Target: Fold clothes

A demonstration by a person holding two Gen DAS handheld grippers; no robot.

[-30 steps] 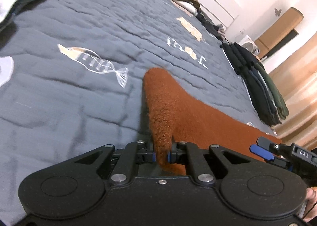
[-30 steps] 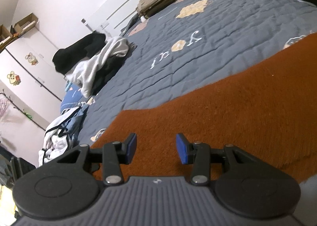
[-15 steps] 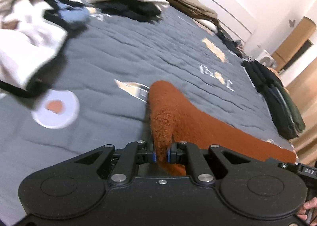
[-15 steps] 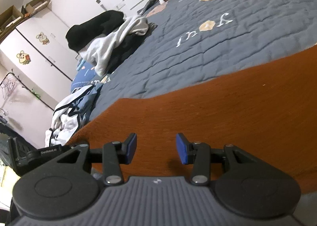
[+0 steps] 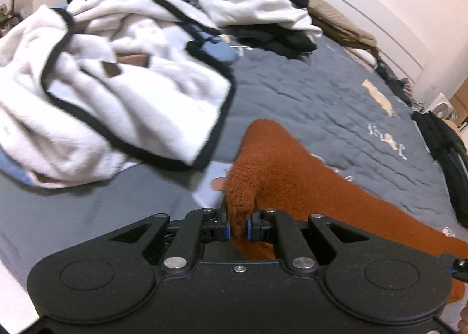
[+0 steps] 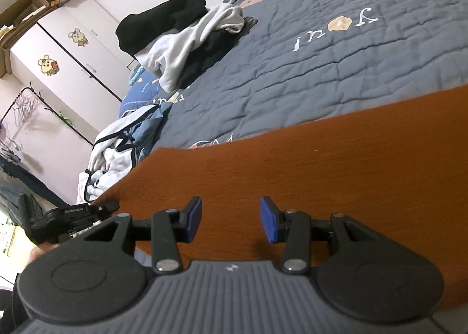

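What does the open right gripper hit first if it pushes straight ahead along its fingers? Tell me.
Most likely the rust-orange fleece garment. The right gripper is open with nothing between its fingers, and the garment fills the view directly ahead. The grey quilt lies beyond. Depth is unclear, so it may skim just above the fabric.

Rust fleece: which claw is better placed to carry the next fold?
Left, probably. The left claw is already shut on a bunched edge of the rust fleece, lifted off the grey quilt. The right claw hangs open above the flat cloth, gripping nothing.
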